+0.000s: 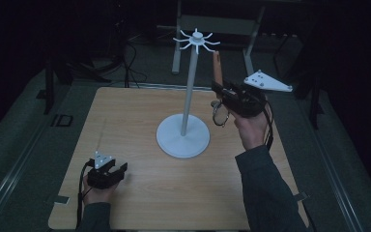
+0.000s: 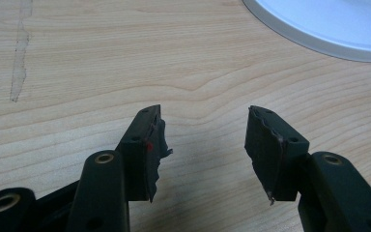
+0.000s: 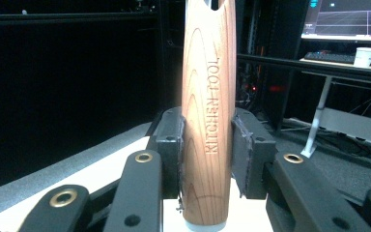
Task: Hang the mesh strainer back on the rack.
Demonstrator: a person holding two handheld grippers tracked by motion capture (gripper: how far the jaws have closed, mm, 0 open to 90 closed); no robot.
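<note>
Right gripper view looks along the two black jaws of the right gripper (image 3: pixel 206 154), which are clamped on the sides of a tapered wooden handle (image 3: pixel 208 111) engraved "KITCHEN TOOL". The handle stands upright between the pads, its lower end just below them and a slot cut into its upper end at the frame's top. Behind it lie a dark room, a lit monitor (image 3: pixel 350 19) at upper right and a white paper cup (image 3: pixel 365 56) on a desk.

High view shows the right gripper (image 1: pixel 221 92) raised above the right side of the light wooden tabletop (image 1: pixel 140 188), held in the person's right hand (image 1: pixel 252 128), with the grey three-cornered plate (image 1: pixel 266 81) on top. The wooden handle (image 1: pixel 217 65) points up and away from the jaws, near the pole of the white metal hanging stand (image 1: pixel 189 82). A metal wire part of the tool (image 1: pixel 221 115) hangs below the gripper; its exact shape is hard to tell. The stand's round white base (image 1: pixel 182 137) sits at the middle of the tabletop, and its top carries a ring of short curved hooks (image 1: pixel 196 40).

The left gripper (image 1: pixel 115 169) rests low at the near left of the tabletop in the person's left hand (image 1: pixel 99 192). In the left gripper view its jaws stand wide apart with nothing between them (image 2: pixel 203 145), bare wood grain beneath and the edge of the white base (image 2: pixel 319 34) at upper right.
</note>
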